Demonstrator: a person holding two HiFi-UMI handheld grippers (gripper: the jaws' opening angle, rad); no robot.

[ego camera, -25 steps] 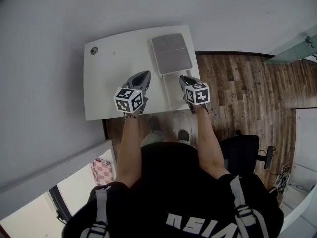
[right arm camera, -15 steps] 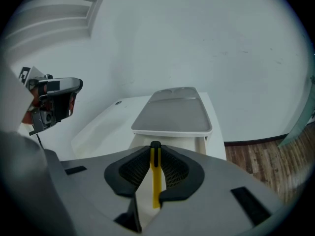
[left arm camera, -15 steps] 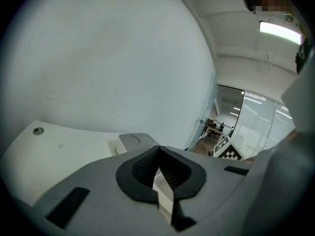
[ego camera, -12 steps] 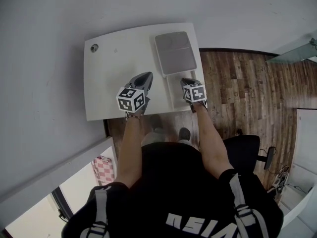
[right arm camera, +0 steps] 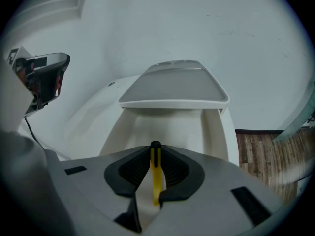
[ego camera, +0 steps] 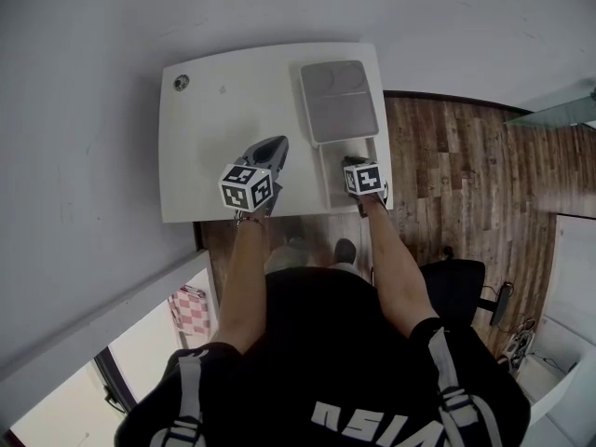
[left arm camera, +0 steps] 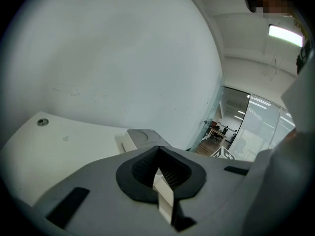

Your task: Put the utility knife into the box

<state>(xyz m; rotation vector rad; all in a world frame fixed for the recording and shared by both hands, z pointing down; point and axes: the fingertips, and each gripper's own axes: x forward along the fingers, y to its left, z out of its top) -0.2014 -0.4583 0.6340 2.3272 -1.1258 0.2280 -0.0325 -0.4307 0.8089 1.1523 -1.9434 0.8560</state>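
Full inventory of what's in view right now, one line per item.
table: 1, white, against the wall
box: 1, white, open, on the table's right end
lid: 1, grey, at the box's far end
utility knife: 1, yellow, over the box's near end
round fitting: 1, grey, table's far left corner
chair: 1, black, on the floor, right side
floor: 1, brown wood, right of the table
left gripper: 1, grey, shut, empty, over the table
right gripper: 1, grey, shut on the utility knife

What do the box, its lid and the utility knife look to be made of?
The box looks like moulded plastic: white, smooth, matte, rounded corners. Its lid seems the same, grey with a raised rim. The utility knife has a yellow body and black tip, probably plastic; no blade shows.
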